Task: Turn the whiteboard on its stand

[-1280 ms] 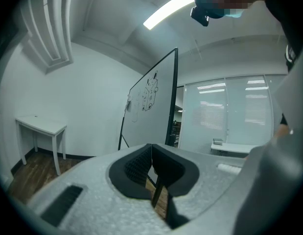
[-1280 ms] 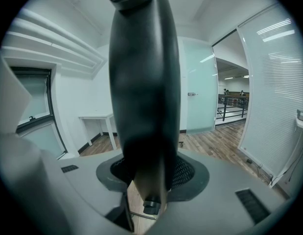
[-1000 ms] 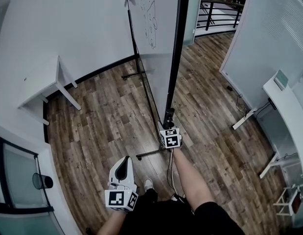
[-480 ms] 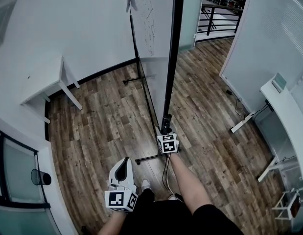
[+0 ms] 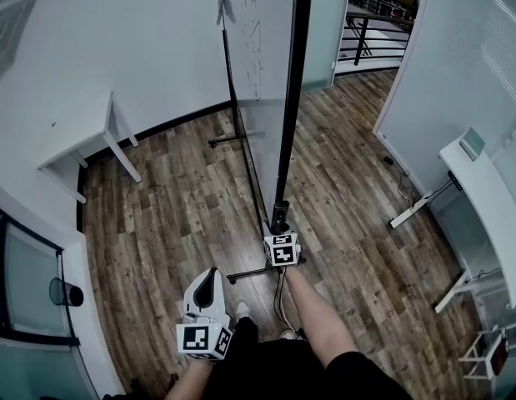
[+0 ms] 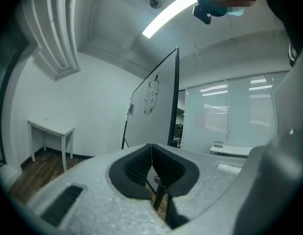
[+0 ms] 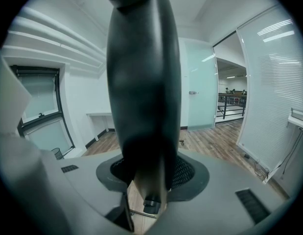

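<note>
Whiteboard (image 5: 259, 48): upright on its stand (image 5: 249, 272), edge-on ahead. Right claw (image 7: 146, 173): part-open, clamped on its dark side frame (image 5: 293, 98). Left claw (image 6: 151, 153): closed, empty, held back. Step: turning, seemingly midway. Next: steady sideways push, grip firm.

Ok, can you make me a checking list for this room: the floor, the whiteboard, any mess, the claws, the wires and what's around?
Surface: wood-plank floor.
Job's things: whiteboard on its stand, seen nearly edge-on, drawings on its face.
Clutter: nothing seen.
Grippers: right claw shut on the whiteboard's black frame edge; left claw shut, empty, low and apart from the board.
Cables: a thin cable trails below the right claw.
Surroundings: white table, dark bin, desk, railing.
</note>
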Motion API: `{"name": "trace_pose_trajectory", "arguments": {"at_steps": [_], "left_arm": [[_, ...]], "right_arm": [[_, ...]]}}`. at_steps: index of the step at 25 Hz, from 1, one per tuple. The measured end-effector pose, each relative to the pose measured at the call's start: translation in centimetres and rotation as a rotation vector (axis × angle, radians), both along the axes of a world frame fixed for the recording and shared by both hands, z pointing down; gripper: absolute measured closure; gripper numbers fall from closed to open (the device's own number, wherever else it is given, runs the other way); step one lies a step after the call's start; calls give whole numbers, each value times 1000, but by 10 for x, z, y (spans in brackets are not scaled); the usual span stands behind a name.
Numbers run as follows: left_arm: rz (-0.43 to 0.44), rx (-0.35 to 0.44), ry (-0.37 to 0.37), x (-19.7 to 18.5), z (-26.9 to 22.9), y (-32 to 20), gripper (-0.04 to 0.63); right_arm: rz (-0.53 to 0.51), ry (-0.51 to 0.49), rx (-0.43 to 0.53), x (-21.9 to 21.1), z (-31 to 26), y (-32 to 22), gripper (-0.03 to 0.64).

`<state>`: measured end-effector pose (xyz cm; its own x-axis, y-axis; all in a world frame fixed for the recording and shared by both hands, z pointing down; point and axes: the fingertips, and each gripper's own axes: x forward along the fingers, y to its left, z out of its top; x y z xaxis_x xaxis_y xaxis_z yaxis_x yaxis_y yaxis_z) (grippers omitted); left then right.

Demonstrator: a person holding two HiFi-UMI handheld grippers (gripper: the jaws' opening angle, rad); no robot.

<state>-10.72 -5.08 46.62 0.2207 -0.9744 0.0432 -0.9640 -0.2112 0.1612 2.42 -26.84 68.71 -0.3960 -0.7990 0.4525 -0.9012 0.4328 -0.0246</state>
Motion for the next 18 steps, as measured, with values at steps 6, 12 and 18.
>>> {"name": "trace_pose_trajectory", "arguments": {"at_steps": [6, 12, 18], "left_arm": [[-20, -2, 4, 7, 3, 26, 577], [-42, -2, -7, 24, 6, 56, 578], [-82, -2, -18, 41, 12, 88, 577]], "right_arm": [[-11, 2, 2, 3, -1, 32, 448], [-30, -2, -3, 11, 0, 65, 448], [-47, -9, 8, 15, 1, 92, 447]]}}
